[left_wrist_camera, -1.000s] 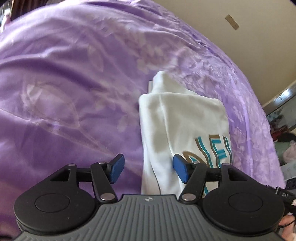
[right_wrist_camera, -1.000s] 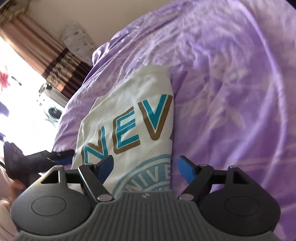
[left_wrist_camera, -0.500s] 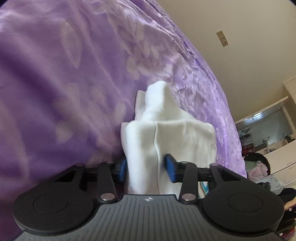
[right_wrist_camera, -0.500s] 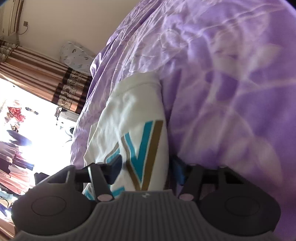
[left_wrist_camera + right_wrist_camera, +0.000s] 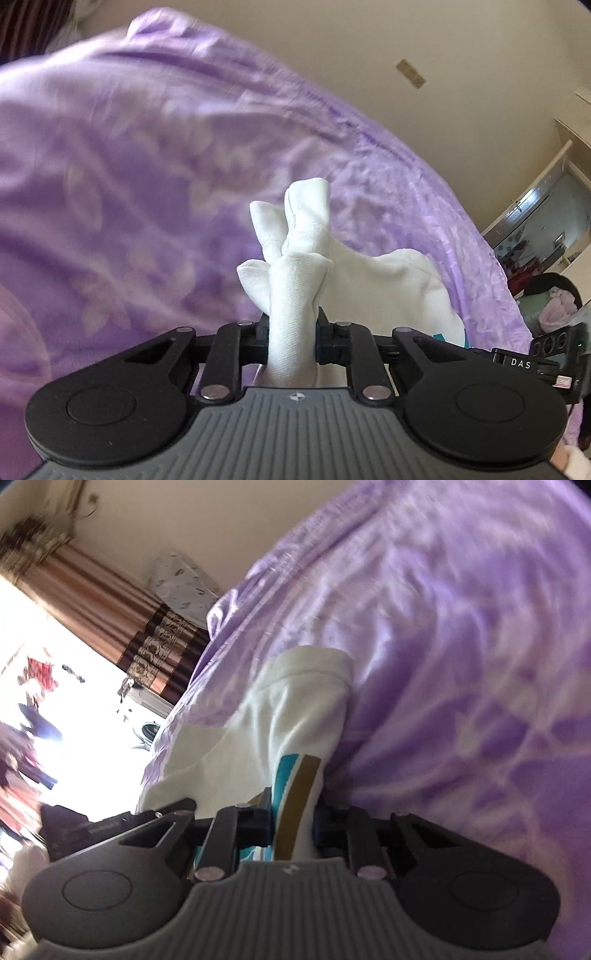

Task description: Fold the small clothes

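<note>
A small white shirt (image 5: 388, 280) with teal and gold lettering lies part-folded on a purple bedspread (image 5: 110, 166). In the left wrist view my left gripper (image 5: 292, 338) has its jaws closing, and the pads press a bunched white fold of the shirt that sticks up past the fingertips. In the right wrist view my right gripper (image 5: 293, 821) is closing too, with its pads squeezing the shirt (image 5: 295, 709) at the printed edge, where a teal and a gold stripe show between them. The other gripper's black body (image 5: 92, 823) shows at the left edge.
The purple bedspread (image 5: 461, 664) fills most of both views. A beige wall with a socket plate (image 5: 410, 73) lies beyond the bed. A wardrobe and a heap of clothes (image 5: 554, 302) stand at the right. Striped brown curtains (image 5: 122, 616) and a bright window are at the left.
Both grippers went from wide open beside the shirt to closed on it. The left one has gathered the white fold and lifted it; the right one moved forward onto the printed edge.
</note>
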Available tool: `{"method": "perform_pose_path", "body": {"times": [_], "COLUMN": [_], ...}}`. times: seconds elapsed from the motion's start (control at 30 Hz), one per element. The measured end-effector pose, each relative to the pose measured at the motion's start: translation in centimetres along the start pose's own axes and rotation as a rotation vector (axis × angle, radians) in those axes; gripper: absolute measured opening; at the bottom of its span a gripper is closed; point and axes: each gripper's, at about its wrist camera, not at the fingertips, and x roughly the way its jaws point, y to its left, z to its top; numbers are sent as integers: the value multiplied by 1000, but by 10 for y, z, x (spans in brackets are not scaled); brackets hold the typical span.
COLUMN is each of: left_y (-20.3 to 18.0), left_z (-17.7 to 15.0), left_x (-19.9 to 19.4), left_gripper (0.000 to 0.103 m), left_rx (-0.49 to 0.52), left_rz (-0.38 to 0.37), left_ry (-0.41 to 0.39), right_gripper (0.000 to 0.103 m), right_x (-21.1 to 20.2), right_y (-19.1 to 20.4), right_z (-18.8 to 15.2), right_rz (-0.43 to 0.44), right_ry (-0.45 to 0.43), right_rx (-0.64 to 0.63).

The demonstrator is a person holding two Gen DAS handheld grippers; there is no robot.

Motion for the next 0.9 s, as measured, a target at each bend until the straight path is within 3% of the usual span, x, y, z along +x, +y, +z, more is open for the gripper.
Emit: {"method": "perform_pose_path", "body": {"times": [0.17, 0.53, 0.73, 0.9], "left_y": [-45, -155, -201, -202], "left_z": [-2, -18, -50, -75], "left_x": [-48, -166, -211, -206], "left_gripper": [20, 19, 19, 19], "left_rx": [89, 171, 166, 123], "left_rz": [20, -81, -143, -154], "left_ry": [-109, -284, -305, -267], "right_gripper": [12, 12, 12, 12], "right_x": [-38, -182, -275, -322], "right_y": [41, 137, 166, 172], "right_z": [0, -14, -42, -66], "right_rz": [-2, 19, -1, -42], "right_ry": [-64, -236, -297, -295], "right_rx": [-103, -284, -334, -334]}}
